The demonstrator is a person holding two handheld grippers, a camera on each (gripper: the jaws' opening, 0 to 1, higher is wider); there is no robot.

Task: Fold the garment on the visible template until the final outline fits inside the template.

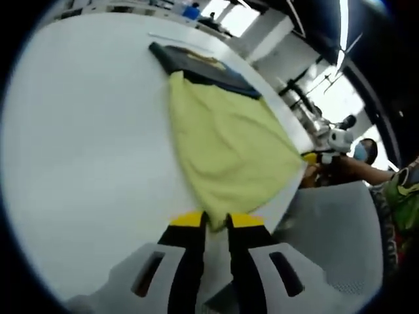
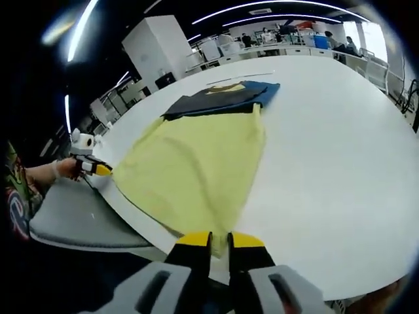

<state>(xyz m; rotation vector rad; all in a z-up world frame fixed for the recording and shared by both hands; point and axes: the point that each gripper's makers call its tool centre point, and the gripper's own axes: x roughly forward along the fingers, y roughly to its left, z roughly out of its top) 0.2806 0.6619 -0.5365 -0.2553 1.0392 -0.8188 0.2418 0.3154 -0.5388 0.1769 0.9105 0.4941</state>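
Two tongs pinch opposite corners of one soft, pale yellow garment, stretched into a rough triangle over the smooth white desk. In the left gripper view the left tongs, yellow-tipped at the frame's bottom centre, are closed on the cloth's near corner; the right tongs show at the right edge. In the right gripper view the right tongs are nipped on their corner. The garment's far end rests against a dark navy folded piece at upper centre.

Right gripper jaws pinch yellow garment corner; left gripper grips another
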